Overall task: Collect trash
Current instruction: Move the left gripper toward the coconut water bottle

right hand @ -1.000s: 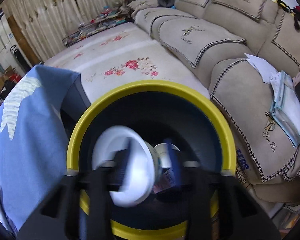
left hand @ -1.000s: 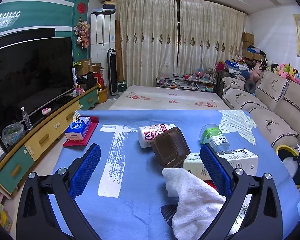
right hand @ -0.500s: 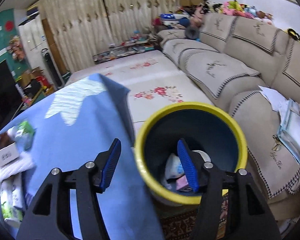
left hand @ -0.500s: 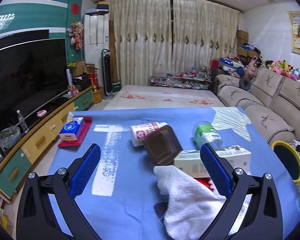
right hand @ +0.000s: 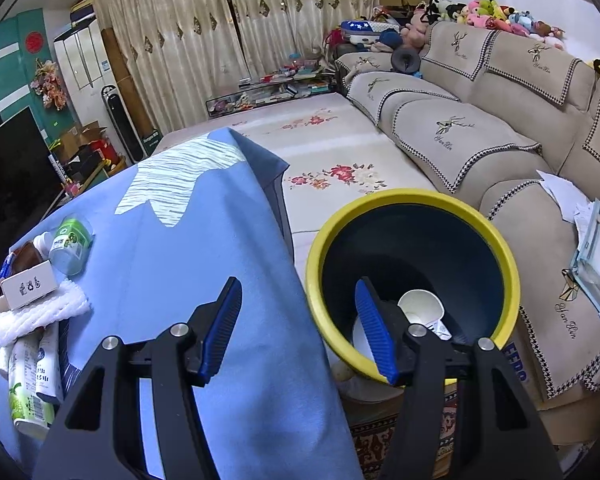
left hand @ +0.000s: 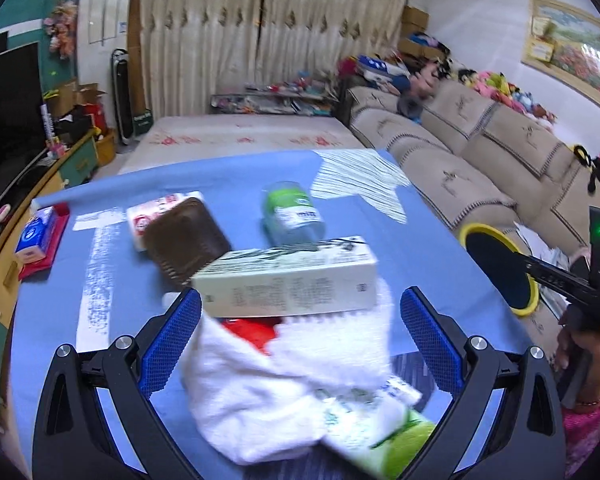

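On the blue tablecloth (left hand: pixel 380 216) lies a pile of trash: a cream box (left hand: pixel 288 280) on a white towel (left hand: pixel 284 372), with a red scrap (left hand: pixel 252 328) under it and a green-and-white pack (left hand: pixel 380 432) nearer me. My left gripper (left hand: pixel 300 298) is open just above the pile, box and towel between its fingers, untouched. My right gripper (right hand: pixel 298 286) is open and empty over the table's right edge, beside the yellow-rimmed bin (right hand: pixel 412 196). A white cup (right hand: pixel 420 308) lies inside the bin.
Farther along the table lie a green-lidded jar (left hand: pixel 292 212), a brown container (left hand: pixel 184 240), a red-labelled white bottle (left hand: pixel 152 212) and a tissue pack (left hand: pixel 34 236). A beige sofa (right hand: pixel 460 132) stands behind the bin. The person's hand (left hand: pixel 580 344) holds the right gripper.
My right gripper let go of the white cup in the bin, then rose and drew back to the table edge. My left gripper tilted down and closed in on the box and towel.
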Tool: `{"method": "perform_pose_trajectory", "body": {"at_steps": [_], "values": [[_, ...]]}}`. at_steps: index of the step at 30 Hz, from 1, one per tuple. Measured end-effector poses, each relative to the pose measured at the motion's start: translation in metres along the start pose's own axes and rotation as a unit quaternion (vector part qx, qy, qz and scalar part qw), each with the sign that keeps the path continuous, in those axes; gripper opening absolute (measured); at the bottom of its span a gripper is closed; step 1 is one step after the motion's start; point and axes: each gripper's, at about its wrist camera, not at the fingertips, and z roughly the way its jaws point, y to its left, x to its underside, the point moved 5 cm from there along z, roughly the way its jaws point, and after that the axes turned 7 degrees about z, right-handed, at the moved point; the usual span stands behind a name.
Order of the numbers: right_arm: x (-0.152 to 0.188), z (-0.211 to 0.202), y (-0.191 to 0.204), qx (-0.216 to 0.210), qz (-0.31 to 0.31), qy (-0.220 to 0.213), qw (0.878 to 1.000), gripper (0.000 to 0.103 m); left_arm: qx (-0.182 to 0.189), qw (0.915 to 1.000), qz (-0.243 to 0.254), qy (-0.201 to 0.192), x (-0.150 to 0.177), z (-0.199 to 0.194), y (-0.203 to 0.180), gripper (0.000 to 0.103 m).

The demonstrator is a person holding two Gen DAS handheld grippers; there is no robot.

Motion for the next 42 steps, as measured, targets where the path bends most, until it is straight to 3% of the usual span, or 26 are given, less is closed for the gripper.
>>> {"method": "perform_pose_trajectory", "body": {"at_steps": [6, 16, 19, 23, 27, 34, 42], "values": [[0.004, 0.007, 0.005, -0.020, -0.002, 0.011, 1.000, 0.057, -0.017, 0.9992, 0.020, 0.031, -0.009, 0.018, -0.018, 0.098], [0.005, 0.003, 0.006, -0.033, 0.000, 0.011, 0.999, 0.057, -0.025, 0.9989, -0.006, 0.039, -0.015, 0.019, -0.010, 0.098], [0.006, 0.000, 0.007, -0.040, 0.000, 0.011, 0.999, 0.057, -0.035, 0.9982, -0.023, 0.042, -0.002, -0.001, -0.012, 0.098], [0.006, -0.002, 0.012, -0.057, -0.001, 0.009, 0.998, 0.058, -0.017, 0.9974, -0.050, 0.050, 0.031, -0.037, -0.034, 0.098], [0.006, -0.003, 0.021, -0.076, -0.007, 0.012, 0.997, 0.059, -0.039, 0.9951, -0.063, 0.065, 0.069, -0.055, -0.056, 0.098], [0.013, -0.017, 0.023, -0.106, -0.012, 0.012, 0.994, 0.060, -0.083, 0.9862, -0.108, 0.094, 0.096, -0.033, -0.062, 0.093], [0.015, -0.026, 0.005, -0.115, 0.005, 0.006, 0.993, 0.060, -0.063, 0.9794, -0.156, 0.111, 0.095, -0.005, -0.068, 0.087]]}}
